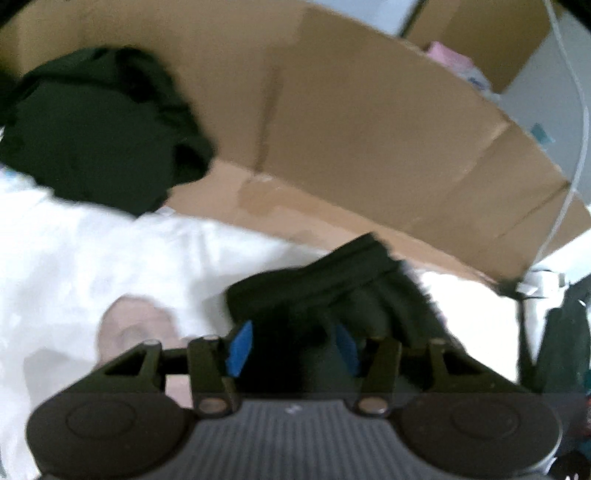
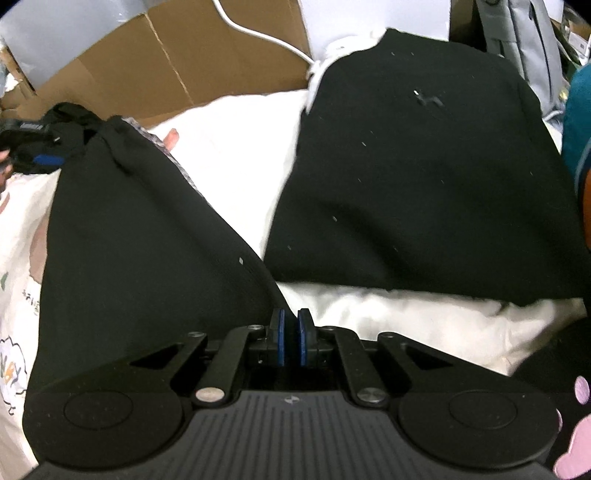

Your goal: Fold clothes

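Observation:
A black garment stretches across the white bedding, and its near corner runs into my right gripper, which is shut on it. The garment's far bunched end reaches my left gripper at the upper left of the right wrist view. In the blurred left wrist view, my left gripper is open. Its blue pads stand apart, with that dark cloth loose between and ahead of them. A second black garment lies folded flat to the right.
A big cardboard box borders the bedding, with a white cable over it. Another dark heap lies against the box. A grey backpack and a teal object sit at the right. A printed white cloth lies at the left.

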`<state>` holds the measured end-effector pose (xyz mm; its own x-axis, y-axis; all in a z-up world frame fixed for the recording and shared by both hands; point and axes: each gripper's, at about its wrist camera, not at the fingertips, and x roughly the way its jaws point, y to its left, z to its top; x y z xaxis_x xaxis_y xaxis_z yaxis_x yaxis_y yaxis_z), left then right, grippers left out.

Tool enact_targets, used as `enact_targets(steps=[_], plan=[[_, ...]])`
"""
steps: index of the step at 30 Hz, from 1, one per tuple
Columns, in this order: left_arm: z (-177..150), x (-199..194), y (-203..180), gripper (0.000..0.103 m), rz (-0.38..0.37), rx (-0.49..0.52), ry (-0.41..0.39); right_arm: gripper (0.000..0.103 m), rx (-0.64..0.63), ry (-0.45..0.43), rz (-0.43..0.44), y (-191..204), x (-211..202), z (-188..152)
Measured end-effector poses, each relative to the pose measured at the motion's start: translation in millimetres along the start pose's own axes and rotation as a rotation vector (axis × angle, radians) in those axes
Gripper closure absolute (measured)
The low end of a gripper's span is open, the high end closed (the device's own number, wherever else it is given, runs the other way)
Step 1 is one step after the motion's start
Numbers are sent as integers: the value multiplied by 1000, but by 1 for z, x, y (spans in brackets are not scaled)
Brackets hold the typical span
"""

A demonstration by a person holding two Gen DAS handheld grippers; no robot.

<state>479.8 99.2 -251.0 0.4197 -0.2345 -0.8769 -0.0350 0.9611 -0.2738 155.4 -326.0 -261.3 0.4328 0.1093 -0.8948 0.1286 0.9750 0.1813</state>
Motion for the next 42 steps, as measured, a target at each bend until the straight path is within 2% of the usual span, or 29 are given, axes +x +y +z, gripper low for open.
enact_targets(steps=[2, 5, 7, 16, 17, 18, 19, 21, 24, 29, 34, 40, 41, 42], plan=[[-6, 3, 15, 50, -3, -30, 2, 94, 9, 11, -10, -1, 1, -2], [-17, 7, 34, 57, -27, -68, 16, 94, 17, 19, -17, -1, 4, -3], [-23, 9, 40, 58, -71, -67, 26, 94, 13, 23, -20, 1, 6, -4], [-24, 30, 33, 57, -118, -43, 26, 94, 18, 40, -33, 2, 13, -3], [-24, 33, 32, 60, -109, -32, 23, 94, 21, 42, -35, 1, 13, -3], [-25, 36, 29, 77, -87, -12, 19, 94, 19, 46, -37, 1, 14, -4], [-25, 38, 30, 87, -77, -5, 21, 94, 16, 51, -41, 1, 15, -4], [-26, 40, 32, 95, -64, -6, 26, 94, 13, 61, -46, 0, 18, -6], [-26, 36, 38, 99, -46, -5, 32, 94, -2, 67, -54, 0, 20, -7], [-26, 17, 52, 101, 5, 16, 23, 94, -19, 65, -78, 1, 18, -10], [-32, -5, 63, 99, 14, -1, 13, 94, -19, 48, -71, 2, 7, -12], [-43, -18, 67, 89, -72, -46, 14, 94, -4, 22, -51, 1, -11, -13], [-46, -20, 65, 82, -84, -44, 17, 93, 0, 21, -48, 0, -12, -13], [-49, -22, 63, 71, -97, -40, 21, 92, 6, 21, -45, 0, -12, -13]])
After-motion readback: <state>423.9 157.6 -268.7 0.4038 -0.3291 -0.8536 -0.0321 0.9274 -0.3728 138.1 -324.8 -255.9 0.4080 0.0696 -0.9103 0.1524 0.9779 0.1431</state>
